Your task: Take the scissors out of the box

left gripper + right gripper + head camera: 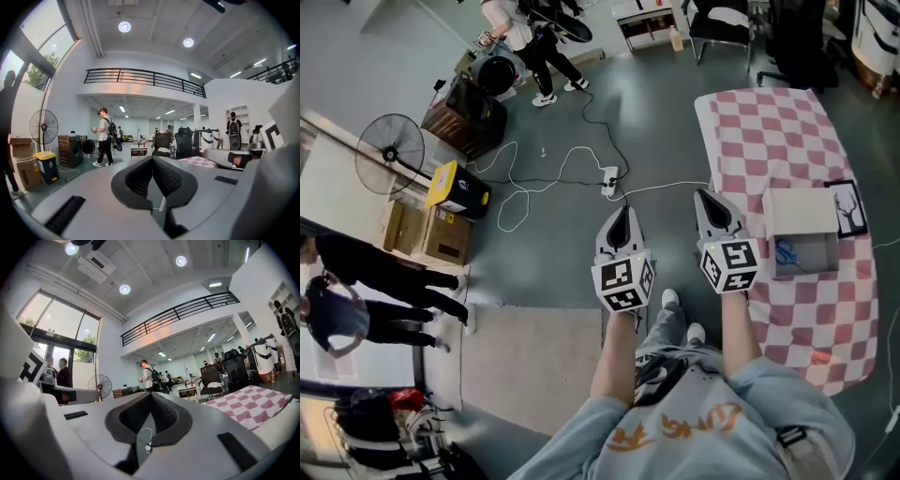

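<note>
In the head view a white box stands open on the pink-and-white checkered table at the right. Blue-handled scissors lie inside it. My right gripper hangs over the floor just left of the table edge, apart from the box, its jaws shut on nothing. My left gripper is further left over the floor, also shut and empty. Both gripper views look out level across the hall; the left gripper and the right gripper show tips meeting. The checkered table appears at the right.
A black-framed picture lies beside the box, and a small orange thing sits near the table's near end. On the floor are white cables with a power strip, a fan, a yellow bin and cardboard boxes. People stand at left and top.
</note>
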Tool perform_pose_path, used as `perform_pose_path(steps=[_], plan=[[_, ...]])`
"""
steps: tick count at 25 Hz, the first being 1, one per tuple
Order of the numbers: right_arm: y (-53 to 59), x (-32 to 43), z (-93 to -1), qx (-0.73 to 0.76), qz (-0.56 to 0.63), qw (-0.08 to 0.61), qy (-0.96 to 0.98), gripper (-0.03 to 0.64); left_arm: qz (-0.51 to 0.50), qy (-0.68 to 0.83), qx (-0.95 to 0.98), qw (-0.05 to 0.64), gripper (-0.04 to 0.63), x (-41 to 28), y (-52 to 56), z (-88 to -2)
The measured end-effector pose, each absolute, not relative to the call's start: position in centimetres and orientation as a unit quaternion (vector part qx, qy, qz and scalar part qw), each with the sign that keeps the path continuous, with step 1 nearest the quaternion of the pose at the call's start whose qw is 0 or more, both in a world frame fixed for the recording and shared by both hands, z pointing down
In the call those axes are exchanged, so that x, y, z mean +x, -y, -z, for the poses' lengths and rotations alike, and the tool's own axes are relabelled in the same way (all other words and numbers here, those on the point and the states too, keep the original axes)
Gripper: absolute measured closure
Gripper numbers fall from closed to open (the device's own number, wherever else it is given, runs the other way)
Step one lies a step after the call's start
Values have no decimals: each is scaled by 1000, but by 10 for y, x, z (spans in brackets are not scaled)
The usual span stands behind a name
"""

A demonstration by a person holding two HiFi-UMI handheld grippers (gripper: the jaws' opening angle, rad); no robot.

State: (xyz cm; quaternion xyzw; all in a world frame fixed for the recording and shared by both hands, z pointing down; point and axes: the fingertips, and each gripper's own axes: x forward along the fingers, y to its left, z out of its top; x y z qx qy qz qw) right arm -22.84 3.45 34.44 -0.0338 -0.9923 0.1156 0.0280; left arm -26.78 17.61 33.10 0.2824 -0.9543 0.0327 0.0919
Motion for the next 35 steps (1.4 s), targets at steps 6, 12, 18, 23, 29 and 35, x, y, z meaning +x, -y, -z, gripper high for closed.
perform_pose_path(steps=[6, 12, 18, 23, 29, 35], plan=[[12, -222, -335, 16, -114, 7, 993, 619, -41, 939, 335, 73, 575, -272, -127, -322], [61, -212, -347, 78, -102, 10, 992, 619, -39, 912, 401, 74, 575, -284, -65, -335], [116, -197, -345, 155, -116, 6, 981, 618, -60, 866, 493, 64, 575, -272, 16, -330], [137, -198, -377, 190, -133, 23, 972, 618, -71, 843, 525, 92, 575, -281, 46, -362], [179, -185, -413, 261, -154, 36, 952, 619, -83, 809, 568, 122, 575, -282, 83, -402], [207, -153, -453, 333, -170, 66, 925, 618, -91, 755, 630, 157, 575, -259, 133, -444]])
